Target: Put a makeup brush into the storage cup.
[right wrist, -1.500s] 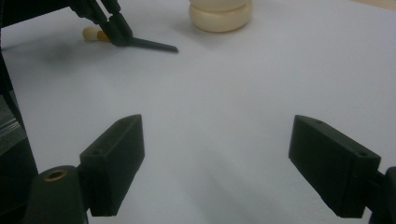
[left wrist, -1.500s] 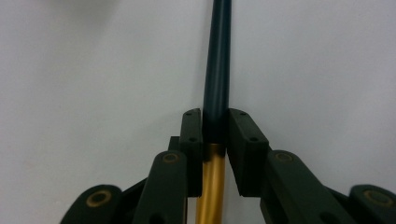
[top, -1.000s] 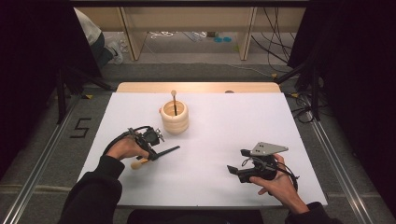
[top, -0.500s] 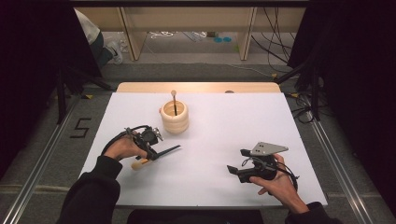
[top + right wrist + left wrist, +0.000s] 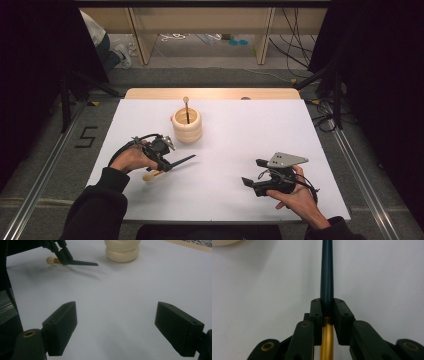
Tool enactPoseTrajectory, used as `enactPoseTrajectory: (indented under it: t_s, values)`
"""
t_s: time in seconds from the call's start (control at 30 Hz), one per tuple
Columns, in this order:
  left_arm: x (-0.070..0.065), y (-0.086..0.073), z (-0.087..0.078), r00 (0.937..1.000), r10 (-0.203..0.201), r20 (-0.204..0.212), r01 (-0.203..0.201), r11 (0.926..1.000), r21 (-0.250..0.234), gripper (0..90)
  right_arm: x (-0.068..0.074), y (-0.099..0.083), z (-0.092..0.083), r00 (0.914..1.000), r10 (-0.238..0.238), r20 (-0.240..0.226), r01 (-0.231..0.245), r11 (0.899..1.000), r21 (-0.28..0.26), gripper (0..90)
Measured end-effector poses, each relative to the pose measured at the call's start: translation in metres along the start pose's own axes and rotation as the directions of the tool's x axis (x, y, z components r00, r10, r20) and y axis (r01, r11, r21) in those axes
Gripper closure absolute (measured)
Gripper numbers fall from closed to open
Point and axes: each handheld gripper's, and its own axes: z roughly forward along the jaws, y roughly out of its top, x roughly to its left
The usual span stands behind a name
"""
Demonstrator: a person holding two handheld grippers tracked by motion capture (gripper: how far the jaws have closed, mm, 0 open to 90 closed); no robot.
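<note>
My left gripper (image 5: 164, 163) is shut on a slim tool (image 5: 181, 161) with a dark shaft, a gold collar and a cream knob (image 5: 149, 176). It holds the tool nearly level just above the white table top (image 5: 235, 135). In the left gripper view the pads (image 5: 315, 310) clamp the tool (image 5: 327, 270) where the dark shaft meets the gold collar (image 5: 326, 337). A cream ribbed holder (image 5: 187, 127) stands behind it with a second stick (image 5: 186, 107) upright inside. At the front right, my right gripper (image 5: 253, 172) stands open with nothing between its jaws, pointing toward the held tool (image 5: 83, 263) and the holder (image 5: 122, 251).
A wooden strip (image 5: 210, 93) runs along the table's far edge. Metal rails (image 5: 45, 170) flank the table on the floor. Cables and shelf legs (image 5: 262, 35) lie beyond the far edge. Bare white surface lies between the two grippers.
</note>
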Motion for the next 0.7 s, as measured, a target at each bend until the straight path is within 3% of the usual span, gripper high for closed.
enactPoseTrajectory:
  t_s: [0.07,0.1,0.33,0.47,0.6,0.67,0.7]
  values:
    - [-0.004,0.003,-0.003,0.9998,0.017,0.010,-0.017,0.9997,-0.019,78.2,0.001,0.001,0.000,0.9999,-0.013,-0.004,0.013,1.000,-0.001,18.8]
    - [-0.007,0.006,-0.006,0.9981,0.060,0.013,-0.060,0.9974,-0.040,78.2,0.004,0.002,-0.001,0.9998,-0.020,0.003,0.020,1.000,-0.011,18.8]
    - [-0.022,0.015,-0.011,0.9957,0.083,0.040,-0.079,0.9927,-0.092,78.2,0.011,0.007,-0.001,0.9982,-0.059,-0.009,0.059,0.998,-0.037,18.9]
    - [-0.033,0.020,-0.011,0.9926,0.086,0.085,-0.075,0.9889,-0.128,78.2,0.017,0.011,-0.001,0.9958,-0.090,-0.018,0.089,0.995,-0.053,18.3]
    - [-0.043,0.024,-0.010,0.9881,0.111,0.106,-0.096,0.9861,-0.136,78.2,0.025,0.015,-0.001,0.9891,-0.145,-0.027,0.142,0.987,-0.074,17.3]
    - [-0.048,0.027,-0.007,0.9874,0.112,0.112,-0.095,0.9850,-0.144,78.2,0.031,0.019,0.000,0.9792,-0.201,-0.024,0.199,0.977,-0.069,17.2]
    - [-0.050,0.028,-0.007,0.9853,0.123,0.119,-0.106,0.9849,-0.136,78.2,0.031,0.019,0.000,0.9792,-0.201,-0.024,0.199,0.977,-0.069,17.2]
